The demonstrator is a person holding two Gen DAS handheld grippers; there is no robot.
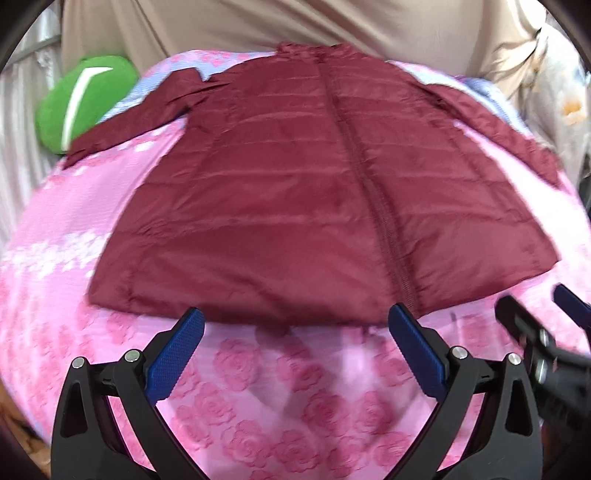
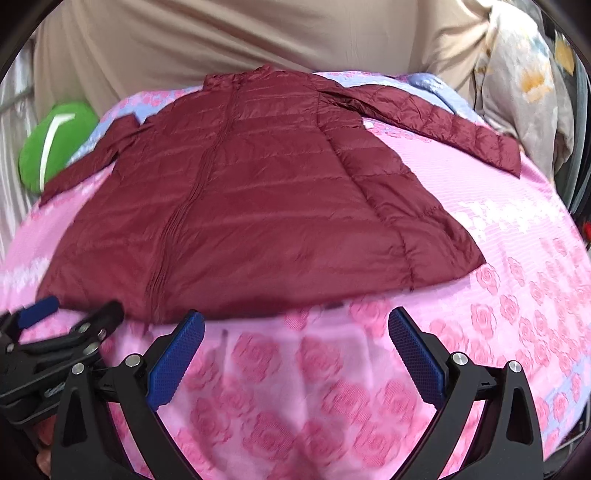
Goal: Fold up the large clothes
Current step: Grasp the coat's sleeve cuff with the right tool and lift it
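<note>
A dark red quilted jacket [image 1: 280,192] lies flat and zipped on the pink rose-patterned bedspread [image 1: 280,398], collar at the far end, hem towards me, both sleeves spread out to the sides. It also shows in the right wrist view [image 2: 251,206]. My left gripper [image 1: 295,325] is open and empty, just in front of the hem. My right gripper [image 2: 295,328] is open and empty, also just short of the hem, on the pink bedspread [image 2: 332,387]. Each gripper appears at the edge of the other's view: the right one [image 1: 532,317], the left one [image 2: 62,317].
A green cushion [image 1: 85,99] lies at the far left beside the left sleeve; it also shows in the right wrist view [image 2: 51,144]. A beige cloth [image 1: 258,26] hangs behind the bed. A floral fabric [image 2: 524,81] is bunched at the far right.
</note>
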